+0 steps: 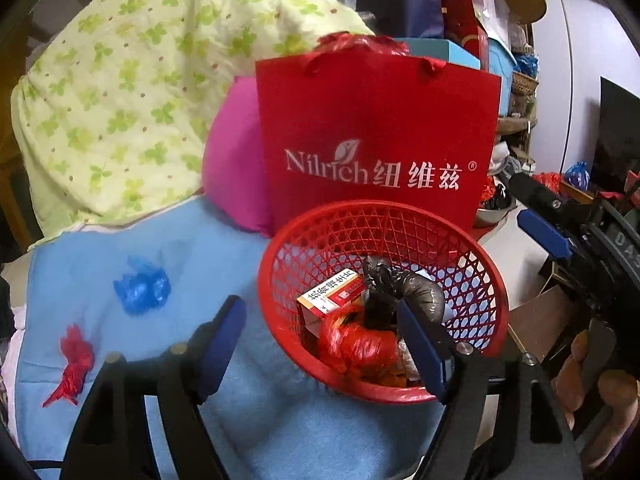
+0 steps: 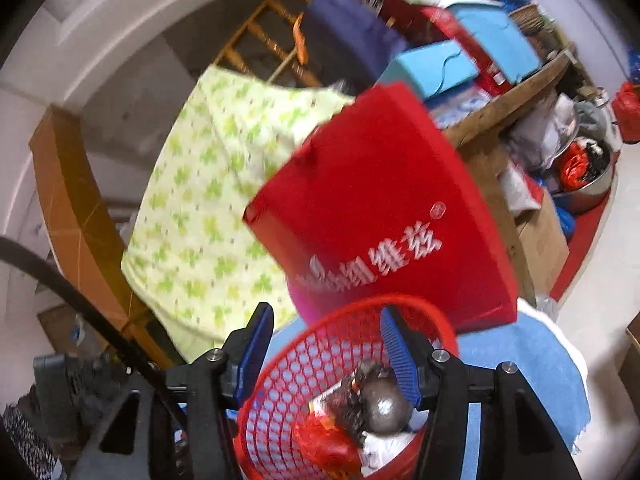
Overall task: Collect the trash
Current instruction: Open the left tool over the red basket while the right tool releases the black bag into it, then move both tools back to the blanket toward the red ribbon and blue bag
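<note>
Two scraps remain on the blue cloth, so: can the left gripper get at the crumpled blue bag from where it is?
Probably yes. The left gripper is open, and the blue bag lies alone on the blue cloth, left of the red basket, with nothing over it.

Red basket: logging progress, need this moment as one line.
red basket part-filled | blue wad, red wad on cloth | left gripper open
</note>
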`<state>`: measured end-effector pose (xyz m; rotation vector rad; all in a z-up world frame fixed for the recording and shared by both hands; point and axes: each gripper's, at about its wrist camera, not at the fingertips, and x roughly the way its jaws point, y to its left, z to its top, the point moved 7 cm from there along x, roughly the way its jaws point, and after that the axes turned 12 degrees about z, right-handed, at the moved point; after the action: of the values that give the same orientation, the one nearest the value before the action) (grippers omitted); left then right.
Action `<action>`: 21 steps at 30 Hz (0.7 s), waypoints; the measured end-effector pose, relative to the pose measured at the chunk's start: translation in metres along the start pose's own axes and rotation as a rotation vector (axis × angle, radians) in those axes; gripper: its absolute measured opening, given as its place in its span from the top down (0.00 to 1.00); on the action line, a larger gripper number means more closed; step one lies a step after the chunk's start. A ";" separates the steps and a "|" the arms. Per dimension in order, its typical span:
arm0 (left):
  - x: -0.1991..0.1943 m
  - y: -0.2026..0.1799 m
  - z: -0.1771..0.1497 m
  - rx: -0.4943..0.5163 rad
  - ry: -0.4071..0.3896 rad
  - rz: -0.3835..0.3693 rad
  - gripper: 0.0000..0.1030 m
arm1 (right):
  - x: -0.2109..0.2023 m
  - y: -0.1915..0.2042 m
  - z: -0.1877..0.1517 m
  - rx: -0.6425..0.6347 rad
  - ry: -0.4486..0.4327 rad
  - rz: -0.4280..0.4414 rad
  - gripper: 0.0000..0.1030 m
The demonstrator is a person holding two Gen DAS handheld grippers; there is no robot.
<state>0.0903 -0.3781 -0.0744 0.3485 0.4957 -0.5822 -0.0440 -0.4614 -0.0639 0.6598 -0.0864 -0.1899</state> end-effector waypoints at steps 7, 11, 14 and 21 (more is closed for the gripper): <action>-0.003 0.026 -0.011 -0.018 -0.006 0.061 0.23 | 0.008 0.002 -0.004 -0.003 0.033 -0.002 0.42; -0.003 0.051 -0.022 -0.030 -0.004 0.127 0.23 | 0.015 0.011 -0.010 -0.022 0.055 0.014 0.42; -0.006 0.084 -0.033 -0.057 -0.007 0.185 0.23 | 0.023 0.026 -0.015 -0.056 0.065 0.033 0.42; -0.003 0.175 -0.069 -0.156 0.044 0.355 0.23 | 0.047 0.092 -0.042 -0.222 0.105 0.136 0.42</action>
<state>0.1693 -0.2088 -0.0990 0.2924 0.5034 -0.1904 0.0210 -0.3743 -0.0390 0.4400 -0.0084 -0.0323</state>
